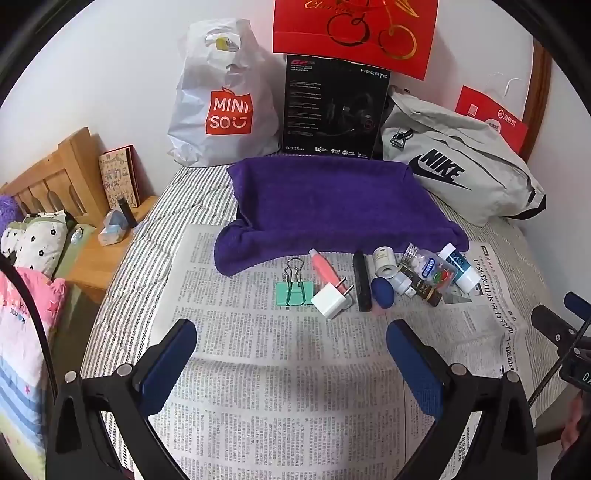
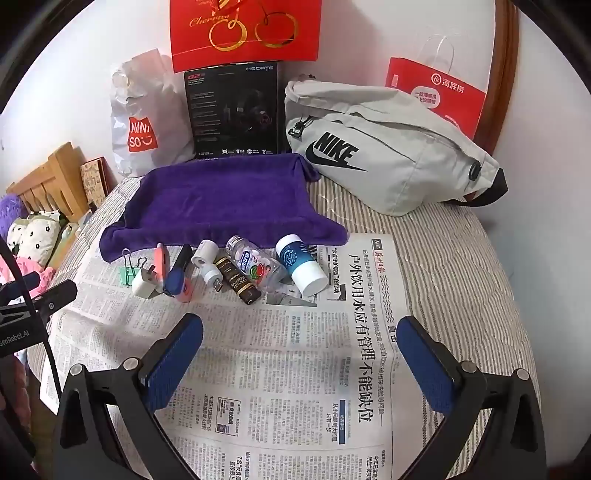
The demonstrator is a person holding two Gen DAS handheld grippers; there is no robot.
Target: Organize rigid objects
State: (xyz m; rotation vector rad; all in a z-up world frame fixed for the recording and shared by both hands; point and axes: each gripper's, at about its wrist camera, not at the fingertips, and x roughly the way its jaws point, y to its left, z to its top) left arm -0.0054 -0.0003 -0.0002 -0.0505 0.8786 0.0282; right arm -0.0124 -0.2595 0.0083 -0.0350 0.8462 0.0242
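Both tongs hang over the newspaper (image 1: 280, 369) with their blue-padded jaws spread wide and nothing between them: the left gripper (image 1: 291, 343) in its own view, the right gripper (image 2: 303, 339) in its own.

Just ahead of the left gripper lies a row of small rigid objects on the paper. Straight ahead sits a white plug adapter (image 1: 330, 300), with a green binder clip (image 1: 294, 290) just to its left and a pink tube (image 1: 325, 266) behind it. Ahead and to the right lie a black stick (image 1: 362, 280) and a blue oval object (image 1: 382, 292).

Ahead of the right gripper, slightly left of centre, a dark brown bottle (image 2: 238, 282) lies on its side, touching a clear candy bottle (image 2: 255, 267). Beside that, a blue-and-white capped tube (image 2: 301, 267) lies tilted. Two small white cylinders (image 2: 205, 254) rest left of the brown bottle.

Behind the row a purple towel (image 1: 332, 206) is draped, its front edge near the objects. Farther back stand a Miniso bag (image 1: 225, 110), a black headset box (image 1: 332, 110) and a grey Nike bag (image 2: 388, 155), with a red gift bag (image 2: 243, 29) against the wall.
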